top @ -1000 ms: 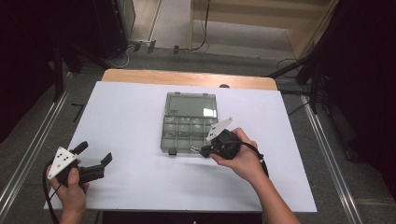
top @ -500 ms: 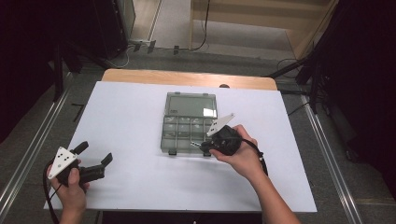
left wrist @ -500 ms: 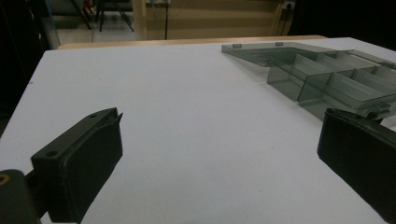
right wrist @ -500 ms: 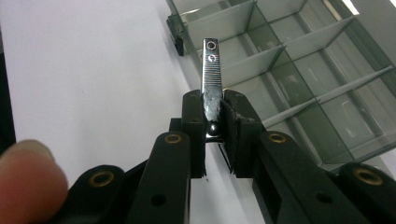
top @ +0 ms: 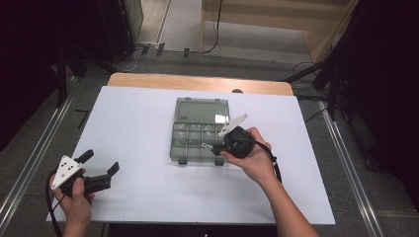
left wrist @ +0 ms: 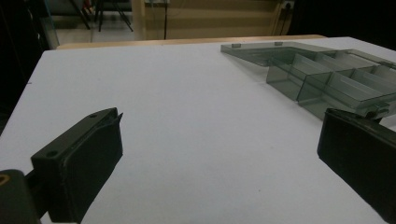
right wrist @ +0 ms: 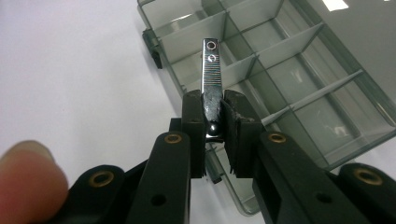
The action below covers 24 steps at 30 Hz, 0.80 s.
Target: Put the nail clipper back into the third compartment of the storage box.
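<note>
Right gripper view: a flat ridged metal piece (right wrist: pixel 212 74), possibly a nail clipper, is pinched between the pressed-together jaws of the right gripper (right wrist: pixel 212 109) and held over the compartments of the clear plastic organizer box (right wrist: pixel 299 70). High view: the left gripper (top: pixel 101 170) is held near the white table's (top: pixel 138 118) front left corner, jaws spread wide on nothing.

The high view looks down from above the near edge of the white table (top: pixel 138 123), quite far away. The left gripper view sits low by the near left corner, looking across to the clear box (left wrist: pixel 327 70). The right gripper view is very close to the same box (right wrist: pixel 299 79).
</note>
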Available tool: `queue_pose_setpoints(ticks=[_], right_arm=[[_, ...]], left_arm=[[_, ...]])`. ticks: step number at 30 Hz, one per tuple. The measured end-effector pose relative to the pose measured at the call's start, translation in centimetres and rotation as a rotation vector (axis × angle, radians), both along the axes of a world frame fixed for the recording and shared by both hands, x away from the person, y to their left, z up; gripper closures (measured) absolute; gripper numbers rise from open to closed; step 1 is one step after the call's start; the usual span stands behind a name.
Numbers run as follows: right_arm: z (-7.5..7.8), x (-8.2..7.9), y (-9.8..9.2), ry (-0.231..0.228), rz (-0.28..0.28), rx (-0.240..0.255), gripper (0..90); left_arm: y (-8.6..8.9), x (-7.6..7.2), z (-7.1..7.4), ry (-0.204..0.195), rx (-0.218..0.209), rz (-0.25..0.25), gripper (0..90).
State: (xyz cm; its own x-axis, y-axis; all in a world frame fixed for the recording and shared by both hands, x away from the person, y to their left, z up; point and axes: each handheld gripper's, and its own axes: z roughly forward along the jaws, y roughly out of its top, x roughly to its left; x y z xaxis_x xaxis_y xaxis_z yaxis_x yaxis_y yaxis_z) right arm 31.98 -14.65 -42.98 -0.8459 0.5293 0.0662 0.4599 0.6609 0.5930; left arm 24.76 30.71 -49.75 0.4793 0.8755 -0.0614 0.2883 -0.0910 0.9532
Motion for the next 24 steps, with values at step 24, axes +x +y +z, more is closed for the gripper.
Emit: queue_pose_setpoints(ticks=[24], right_arm=[[0.7, 2.6, 0.7, -0.007, -0.076, 0.006, 81.0]], left_arm=[[0.1, 0.0, 0.0, 0.001, 0.001, -0.003, 0.2]])
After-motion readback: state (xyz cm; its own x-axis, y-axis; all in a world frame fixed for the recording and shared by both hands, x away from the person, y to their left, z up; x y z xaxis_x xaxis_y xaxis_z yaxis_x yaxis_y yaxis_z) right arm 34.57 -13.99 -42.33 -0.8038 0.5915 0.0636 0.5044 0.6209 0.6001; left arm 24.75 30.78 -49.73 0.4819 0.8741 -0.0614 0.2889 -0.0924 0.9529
